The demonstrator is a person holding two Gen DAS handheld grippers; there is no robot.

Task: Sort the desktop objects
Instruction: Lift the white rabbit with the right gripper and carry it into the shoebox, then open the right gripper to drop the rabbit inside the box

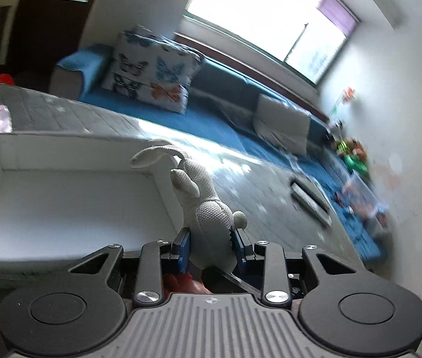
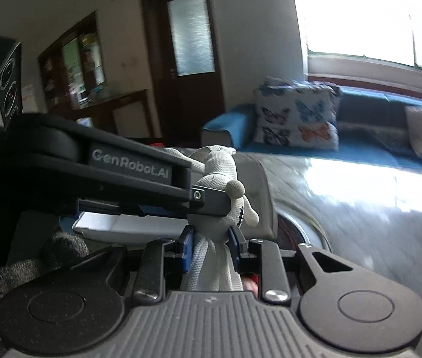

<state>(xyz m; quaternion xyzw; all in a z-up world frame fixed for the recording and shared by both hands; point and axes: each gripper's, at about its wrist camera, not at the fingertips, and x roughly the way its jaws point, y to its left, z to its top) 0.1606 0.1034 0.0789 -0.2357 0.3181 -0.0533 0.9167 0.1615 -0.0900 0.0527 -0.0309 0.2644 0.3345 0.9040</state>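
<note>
White rectangular cardboard box [image 1: 62, 197], open-topped, on grey worktop [image 1: 255, 185]. Knitted white plush rabbit [image 1: 208, 217], long-eared, held above box's right edge: left gripper [image 1: 211, 243] clamps its body, right gripper [image 2: 212, 243] clamps lower down.

This is a home living room: a long blue-covered sofa [image 1: 211, 113] runs beneath a wide bright window [image 1: 270, 15], carrying a white butterfly-print cushion [image 2: 297, 116]. A dark wooden door with a frosted glass pane [image 2: 191, 32] stands beside a glass-fronted wooden cabinet [image 2: 74, 62] crowded with household items.
</note>
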